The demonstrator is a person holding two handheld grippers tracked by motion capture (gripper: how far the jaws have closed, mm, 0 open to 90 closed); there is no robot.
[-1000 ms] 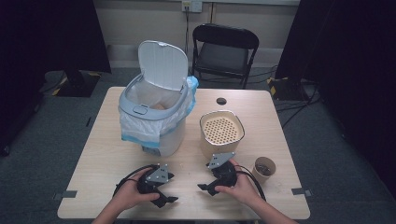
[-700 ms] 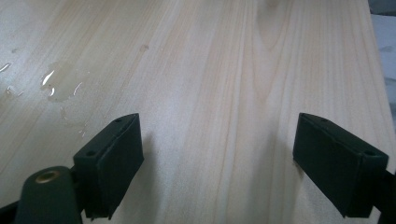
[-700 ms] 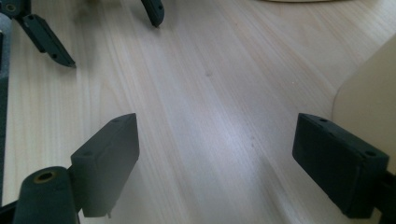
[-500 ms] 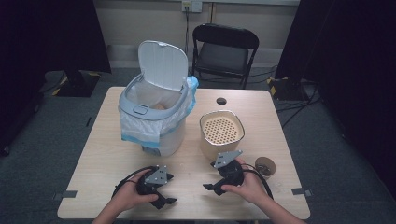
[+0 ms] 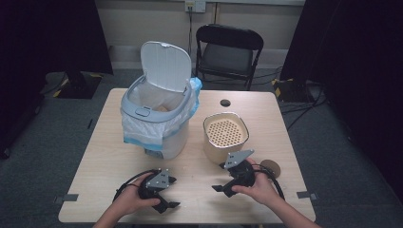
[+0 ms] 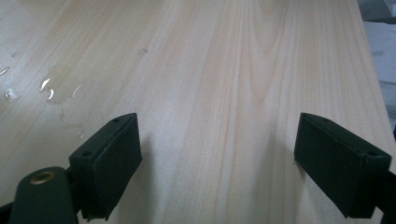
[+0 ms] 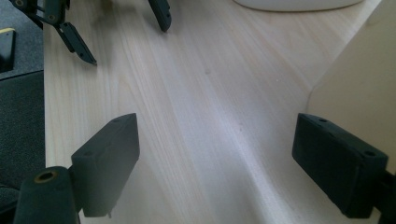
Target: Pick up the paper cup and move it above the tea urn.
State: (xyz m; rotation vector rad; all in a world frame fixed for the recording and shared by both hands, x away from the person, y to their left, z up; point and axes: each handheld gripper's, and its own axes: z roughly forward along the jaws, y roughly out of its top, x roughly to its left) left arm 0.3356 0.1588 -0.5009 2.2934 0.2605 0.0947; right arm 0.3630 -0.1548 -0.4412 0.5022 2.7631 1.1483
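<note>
My left gripper (image 5: pixel 173 193) lies near the table's front edge, left of centre, held by a hand. Its jaws have just been opening; in the left gripper view (image 6: pixel 217 154) they stand apart over bare wood with nothing between them. My right gripper (image 5: pixel 219 178) is held just off the table at the front right, pointing left, close to a cream container (image 5: pixel 225 135) with a perforated insert. In the right gripper view (image 7: pixel 217 154) its jaws are open and empty, the container's wall (image 7: pixel 359 84) is beside the right-hand jaw, and the left gripper (image 7: pixel 126 32) is farther off.
A white bin (image 5: pixel 157 123) with its lid raised and a liner bag stands at the table's back left. A small brown round object (image 5: pixel 271 167) lies right of my right hand. Water drops (image 6: pixel 46 88) glisten on the wood. A black chair (image 5: pixel 228 52) stands behind the table.
The left gripper's jaws have spread apart while that hand stayed put. The right hand has lifted its gripper a little and shifted it right, toward the cream container.
</note>
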